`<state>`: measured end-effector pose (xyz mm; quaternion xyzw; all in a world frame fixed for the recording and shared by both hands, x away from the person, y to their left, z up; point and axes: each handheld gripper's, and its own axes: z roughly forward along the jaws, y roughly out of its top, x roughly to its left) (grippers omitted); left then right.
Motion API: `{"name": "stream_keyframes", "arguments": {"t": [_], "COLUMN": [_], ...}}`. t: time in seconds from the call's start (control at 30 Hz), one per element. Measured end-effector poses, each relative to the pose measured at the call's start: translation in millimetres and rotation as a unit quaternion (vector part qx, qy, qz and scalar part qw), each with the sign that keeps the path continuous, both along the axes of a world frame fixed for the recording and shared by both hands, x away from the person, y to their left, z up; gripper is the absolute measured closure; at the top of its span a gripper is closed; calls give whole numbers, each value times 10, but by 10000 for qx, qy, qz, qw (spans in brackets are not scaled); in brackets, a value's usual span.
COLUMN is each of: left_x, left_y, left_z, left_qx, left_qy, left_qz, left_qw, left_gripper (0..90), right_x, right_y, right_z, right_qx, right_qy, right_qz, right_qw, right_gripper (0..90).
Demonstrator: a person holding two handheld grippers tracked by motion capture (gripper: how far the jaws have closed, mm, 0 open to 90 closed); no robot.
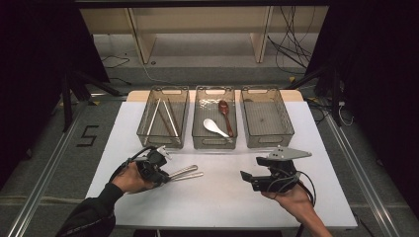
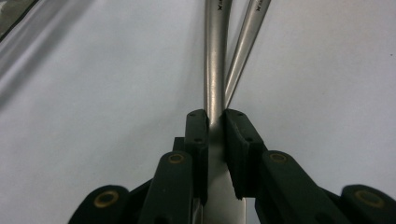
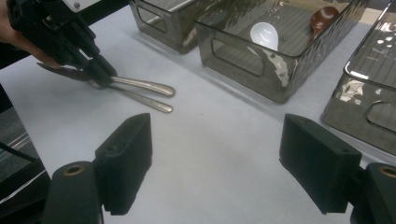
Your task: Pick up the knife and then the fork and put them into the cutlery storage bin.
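Left claw (image 1: 165, 174) was clamped on one of two metal utensil handles (image 1: 184, 171) lying near the front-left part of the white surface (image 1: 222, 197), well in from its left edge. In the left gripper view the two black pads (image 2: 236, 149) pressed on either side of the nearer handle (image 2: 214, 93), while the second handle (image 2: 245, 42) ran off beside it at a slight angle, the two crossing close to the pads. Both handles rested on the surface, their rounded ends pointing toward its middle. The hand (image 1: 129, 178) that held this claw sat low over the surface, a dark sleeve (image 1: 91, 217) coming in from the front edge.

Along the back edge stood three smoky see-through bins in a row. The left bin (image 1: 163, 118) held a few long thin sticks (image 1: 165, 117) leaning across each other. The middle bin (image 1: 214, 118) held a white spoon (image 1: 215, 127) and a dark red-brown spoon (image 1: 225, 111), the white one nearer the front. The right bin (image 1: 267, 118) had nothing I could make out inside.

Toward the front-right part of the surface, the right claw (image 1: 247, 178) hung with its jaws wide apart and nothing between them, pointed toward the left claw. Its grey three-cornered plate (image 1: 289, 154) sat on top, and a cable looped by the hand (image 1: 291, 195) beneath it.
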<state>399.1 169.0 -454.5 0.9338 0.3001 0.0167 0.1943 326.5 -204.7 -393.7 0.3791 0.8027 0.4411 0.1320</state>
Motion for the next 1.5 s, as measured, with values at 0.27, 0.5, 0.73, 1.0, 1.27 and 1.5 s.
{"name": "stream_keyframes", "arguments": {"t": [0.27, 0.5, 0.73, 1.0, 1.27, 1.5], "left_x": [-14, -21, -27, -139, -269, -355], "left_y": [-37, -43, -19, -199, -453, -598], "left_z": [15, 41, 108, 231, 318, 332], "left_qx": [87, 32, -275, -576, -665, -695], "left_qy": [16, -42, -41, -59, -18, 70], "left_qz": [8, 84, 141, -166, -644, -920], "left_qw": [10000, 10000, 9995, 9982, 9957, 9933], "left_gripper": [791, 793, 793, 792, 792, 792], "right_x": [0, 0, -1, -8, -41, -106], "right_y": [1, -1, -4, 30, 160, 362], "right_z": [-1, 2, 4, 10, 17, -3], "right_qx": [2, 1, 4, 3, -128, -459], "right_qy": [6, 5, -8, -18, -180, -356], "right_qz": [-2, -2, -3, 46, 327, 888], "right_qw": [10000, 10000, 10000, 10000, 9992, 9944], "right_gripper": [264, 264, 264, 264, 263, 263]}}
